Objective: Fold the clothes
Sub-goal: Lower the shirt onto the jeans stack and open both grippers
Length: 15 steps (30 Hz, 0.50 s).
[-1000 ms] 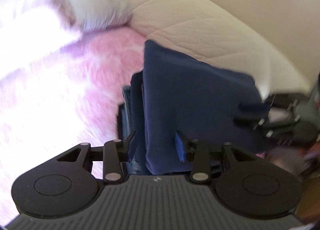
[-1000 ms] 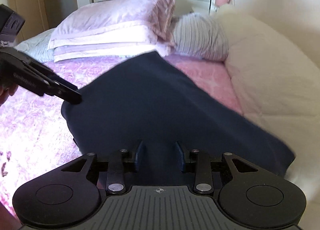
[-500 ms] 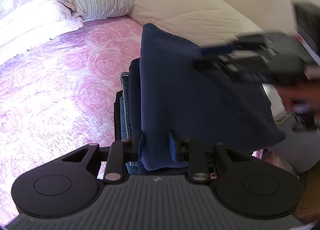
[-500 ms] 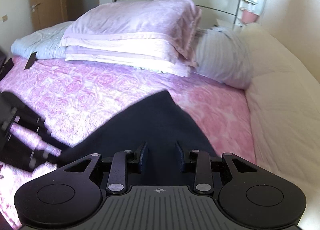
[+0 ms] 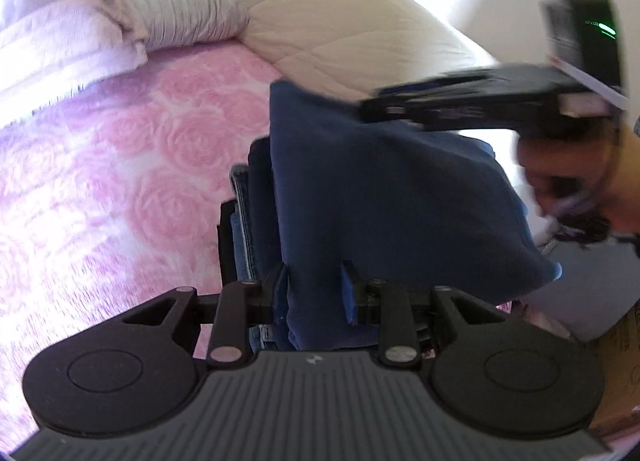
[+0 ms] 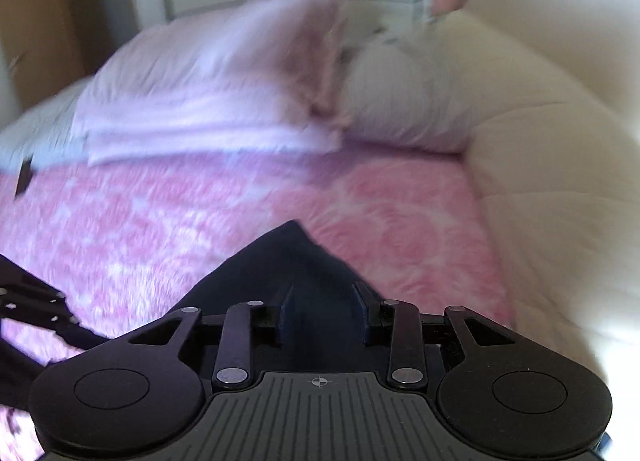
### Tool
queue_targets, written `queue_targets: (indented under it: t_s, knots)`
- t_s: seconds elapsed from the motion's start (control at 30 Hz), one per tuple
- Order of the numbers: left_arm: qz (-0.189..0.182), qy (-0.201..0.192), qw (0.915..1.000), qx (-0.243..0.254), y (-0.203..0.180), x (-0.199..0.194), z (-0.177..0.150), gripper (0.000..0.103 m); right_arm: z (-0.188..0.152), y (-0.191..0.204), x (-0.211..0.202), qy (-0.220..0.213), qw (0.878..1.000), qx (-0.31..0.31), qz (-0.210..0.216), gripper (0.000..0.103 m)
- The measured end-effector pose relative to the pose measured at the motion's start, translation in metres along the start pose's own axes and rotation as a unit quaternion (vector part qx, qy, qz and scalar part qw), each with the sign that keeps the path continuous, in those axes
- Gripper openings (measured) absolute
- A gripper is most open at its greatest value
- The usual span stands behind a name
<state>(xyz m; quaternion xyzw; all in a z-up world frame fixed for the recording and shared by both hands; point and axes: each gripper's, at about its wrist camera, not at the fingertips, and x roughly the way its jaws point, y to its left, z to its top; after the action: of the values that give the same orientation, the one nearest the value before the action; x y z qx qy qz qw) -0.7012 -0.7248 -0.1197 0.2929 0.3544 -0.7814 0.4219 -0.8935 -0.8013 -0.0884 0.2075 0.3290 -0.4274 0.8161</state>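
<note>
Right now the left gripper (image 5: pixel 314 287) has its jaws parted, with the near edge of the folded navy garment (image 5: pixel 384 197) lying between them; the fingers (image 5: pixel 347 293) stand apart from the cloth, so it looks loose rather than pinched. That garment sits on top of a stack of folded jeans (image 5: pixel 244 217) on the pink rose-patterned bedspread (image 5: pixel 132 165), close beside the cream quilted duvet (image 5: pixel 352 45). The right gripper (image 5: pixel 460 105) hovers above the garment's far side, blurred, and from that view I cannot tell how its jaws stand. From its own camera, the right gripper (image 6: pixel 323 315) shows its jaws open, with the navy garment (image 6: pixel 288 261) under and between them. Pink pillows (image 6: pixel 208 101) lie beyond.
</note>
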Motion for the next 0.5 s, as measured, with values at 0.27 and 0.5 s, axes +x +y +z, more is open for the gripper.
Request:
queue_targets:
  t_s: [0.27,0.5]
  knots:
    - [0.012,-0.023,0.9993,0.027,-0.019,-0.028,-0.013,0.025,-0.100,-0.021,-0.084,0.024,0.982,0.162,-0.098,0.078]
    - [0.053,-0.033,0.9967,0.053,-0.047,-0.046,-0.021,0.028,-0.121,-0.021,-0.124,-0.014,0.977,0.198,-0.079,0.080]
